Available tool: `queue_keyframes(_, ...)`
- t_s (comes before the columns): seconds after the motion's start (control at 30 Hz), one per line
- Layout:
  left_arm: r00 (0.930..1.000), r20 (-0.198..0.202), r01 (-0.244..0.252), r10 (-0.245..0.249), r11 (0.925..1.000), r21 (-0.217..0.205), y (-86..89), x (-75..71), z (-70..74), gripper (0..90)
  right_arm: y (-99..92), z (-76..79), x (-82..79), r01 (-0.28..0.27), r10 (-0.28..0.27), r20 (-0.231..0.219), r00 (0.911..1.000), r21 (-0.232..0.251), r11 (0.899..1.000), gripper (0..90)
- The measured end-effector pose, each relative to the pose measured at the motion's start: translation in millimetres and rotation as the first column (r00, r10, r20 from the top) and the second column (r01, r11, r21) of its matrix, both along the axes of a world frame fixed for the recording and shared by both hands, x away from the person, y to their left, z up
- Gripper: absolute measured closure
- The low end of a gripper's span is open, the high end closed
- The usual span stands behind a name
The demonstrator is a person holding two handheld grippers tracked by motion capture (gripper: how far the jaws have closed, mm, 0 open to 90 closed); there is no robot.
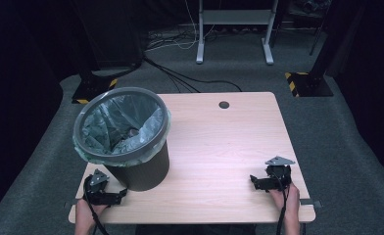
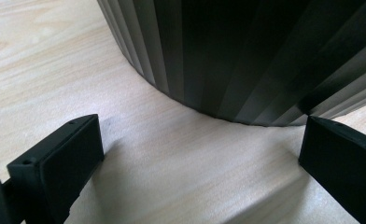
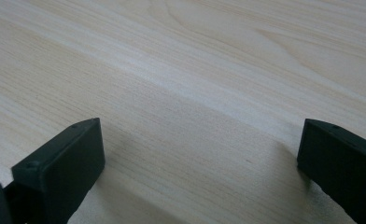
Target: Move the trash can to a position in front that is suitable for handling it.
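My left gripper parked on table near front-left corner, jaws spread wide, nothing between them. Ribbed dark bin sits just beyond jaw tips, close but not touching as far as I can tell; in left gripper view its wall looms right ahead. Bin lined with greenish bag, some scraps inside. My right gripper near front-right corner, well apart from bin, jaws also wide, holding nothing, just bare wood ahead.

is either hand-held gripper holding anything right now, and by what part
Nothing is held. The left hand-held gripper is open just short of the bin; the right hand-held gripper is open over bare table.
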State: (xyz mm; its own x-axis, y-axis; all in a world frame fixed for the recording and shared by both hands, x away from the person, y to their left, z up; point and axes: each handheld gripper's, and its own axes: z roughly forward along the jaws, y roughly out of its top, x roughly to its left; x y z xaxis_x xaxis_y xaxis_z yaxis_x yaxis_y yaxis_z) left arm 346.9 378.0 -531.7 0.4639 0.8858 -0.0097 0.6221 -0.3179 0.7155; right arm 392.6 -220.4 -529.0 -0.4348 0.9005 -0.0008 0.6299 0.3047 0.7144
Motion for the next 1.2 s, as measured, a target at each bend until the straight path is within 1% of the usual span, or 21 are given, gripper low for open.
queue_keyframes(0.03,1.0000,-0.001,0.009,-0.009,1.0000,0.002,-0.4,1.6,0.1,0.0,0.1,-0.1,0.0,0.002,-0.002,0.001,1.0000,0.001,1.000,0.0)
queue_keyframes(0.4,0.9998,0.001,0.019,-0.019,0.9998,0.003,-1.3,3.9,0.2,0.0,0.0,0.0,0.1,0.003,-0.003,0.000,1.0000,0.001,1.000,0.0)
queue_keyframes(0.47,0.9995,0.002,0.033,-0.033,0.9994,0.008,-1.9,3.6,0.4,0.0,0.0,0.0,0.0,0.002,-0.002,0.000,1.0000,0.000,1.000,0.0)
queue_keyframes(0.5,0.9988,0.002,0.048,-0.048,0.9988,0.009,-2.4,3.2,0.6,0.0,0.0,0.1,0.0,0.002,-0.002,0.000,1.0000,0.001,1.000,0.0)
queue_keyframes(0.53,0.9988,0.002,0.048,-0.048,0.9988,0.009,-2.4,3.2,0.6,0.0,0.0,0.1,0.0,0.002,-0.002,0.000,1.0000,0.001,1.000,0.0)
queue_keyframes(0.6,0.9963,0.009,0.085,-0.085,0.9962,0.022,-6.1,0.6,0.9,0.0,-0.4,0.3,0.2,-0.001,0.001,-0.001,1.0000,0.002,1.000,0.2)
queue_keyframes(0.63,0.9955,0.009,0.094,-0.095,0.9952,0.024,-7.7,-0.5,1.1,0.0,-0.6,0.3,0.2,-0.001,0.001,-0.001,1.0000,0.003,1.000,0.4)
queue_keyframes(0.67,0.9955,0.009,0.094,-0.095,0.9952,0.024,-7.7,-0.5,1.1,0.0,-0.6,0.3,0.2,-0.001,0.001,-0.001,1.0000,0.003,1.000,0.4)
queue_keyframes(0.7,0.9946,0.024,0.101,-0.101,0.9949,0.011,-10.6,-2.5,1.0,0.0,-0.7,0.4,0.2,0.001,0.000,-0.003,1.0000,0.006,1.000,0.5)
queue_keyframes(0.77,0.9939,0.030,0.106,-0.106,0.9943,0.012,-10.5,-3.2,1.8,0.0,-0.8,0.4,0.1,-0.001,0.001,-0.002,1.0000,0.005,1.000,0.6)
queue_keyframes(0.8,0.9932,0.042,0.109,-0.108,0.9941,-0.003,-11.0,-3.6,2.4,0.0,-0.6,0.3,0.0,0.000,0.000,-0.002,1.0000,0.004,1.000,0.6)
queue_keyframes(0.87,0.9930,0.052,0.108,-0.106,0.9940,-0.022,-12.5,-4.0,2.3,0.0,-0.6,0.3,-0.1,0.001,-0.001,-0.001,1.0000,0.004,1.000,0.7)
queue_keyframes(0.97,0.9914,0.063,0.116,-0.115,0.9931,-0.019,-13.0,-4.0,3.2,0.0,-0.5,0.2,-0.3,0.001,-0.001,0.002,1.0000,0.003,1.000,0.9)
queue_keyframes(1.0,0.9894,0.072,0.128,-0.126,0.9914,-0.027,-12.8,-4.0,4.1,0.0,-0.4,0.2,-0.4,0.001,-0.001,0.002,1.0000,0.003,1.000,0.9)
queue_keyframes(1.03,0.9880,0.073,0.139,-0.136,0.9897,-0.036,-12.7,-3.9,4.5,0.0,-0.4,0.2,-0.4,0.001,-0.001,0.002,1.0000,0.003,1.000,0.9)
queue_keyframes(1.07,0.9871,0.080,0.142,-0.139,0.9892,-0.037,-12.8,-3.9,5.0,0.0,-0.4,0.2,-0.4,0.001,-0.001,0.002,1.0000,0.003,1.000,0.9)
queue_keyframes(1.17,0.9857,0.102,0.139,-0.134,0.9897,-0.036,-12.3,-3.3,6.1,0.0,-0.4,0.2,-0.4,0.001,-0.001,0.003,1.0000,0.002,1.000,1.0)
queue_keyframes(1.2,0.9857,0.104,0.137,-0.132,0.9897,-0.041,-12.2,-3.2,6.5,0.0,-0.4,0.2,-0.4,0.001,-0.001,0.003,1.0000,0.003,1.000,1.0)
